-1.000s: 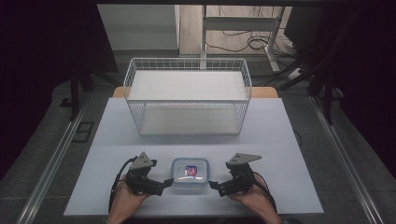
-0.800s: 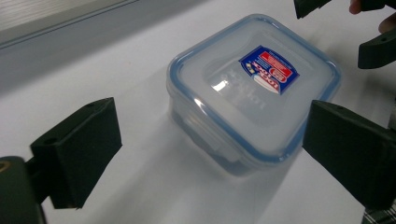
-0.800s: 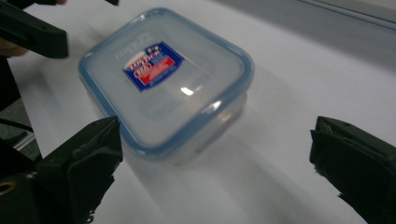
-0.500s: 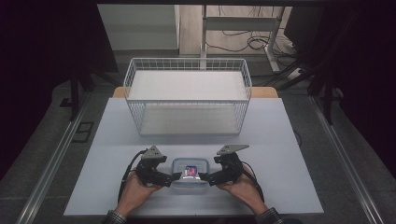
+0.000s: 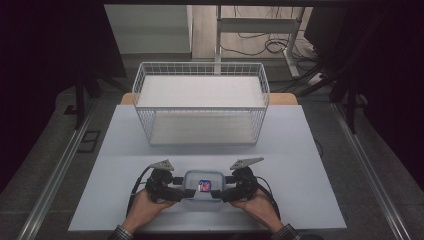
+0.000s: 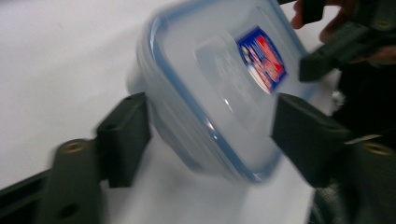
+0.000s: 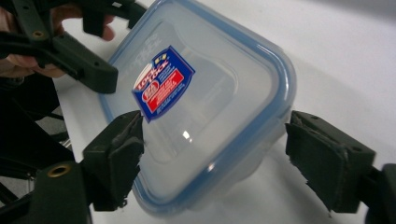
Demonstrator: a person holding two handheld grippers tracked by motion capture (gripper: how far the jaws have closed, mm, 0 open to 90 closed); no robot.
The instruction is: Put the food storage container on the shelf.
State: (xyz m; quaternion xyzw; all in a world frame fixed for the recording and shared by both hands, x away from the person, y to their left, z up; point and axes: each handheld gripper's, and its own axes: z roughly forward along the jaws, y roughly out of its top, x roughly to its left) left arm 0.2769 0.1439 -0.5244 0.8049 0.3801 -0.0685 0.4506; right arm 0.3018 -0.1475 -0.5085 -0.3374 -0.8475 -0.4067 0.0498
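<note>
A clear plastic food container [image 5: 197, 180] with a blue-rimmed lid and a red and blue label lies flat near the table's front edge. My left gripper [image 5: 179, 193] is at its left end and my right gripper [image 5: 223, 193] at its right end, each held in a hand. In the left gripper view the jaws [image 6: 210, 121] straddle a corner of the container [image 6: 219, 93]. They have just been closing, and blur hides any contact. In the right gripper view the jaws [image 7: 212, 135] have also been closing and bracket another corner [image 7: 224, 116], with a thin gap at one pad [image 7: 322, 158].
A white wire basket [image 5: 200, 108] stands at the back of the white table [image 5: 310, 165] with nothing in it. Dark floor, table legs and cables lie beyond. The opposite gripper and fingers appear at the top of each gripper view.
Both hands have moved inward to the ends of the container. Their jaws have narrowed around its corners. The container has stayed in place on the table.
</note>
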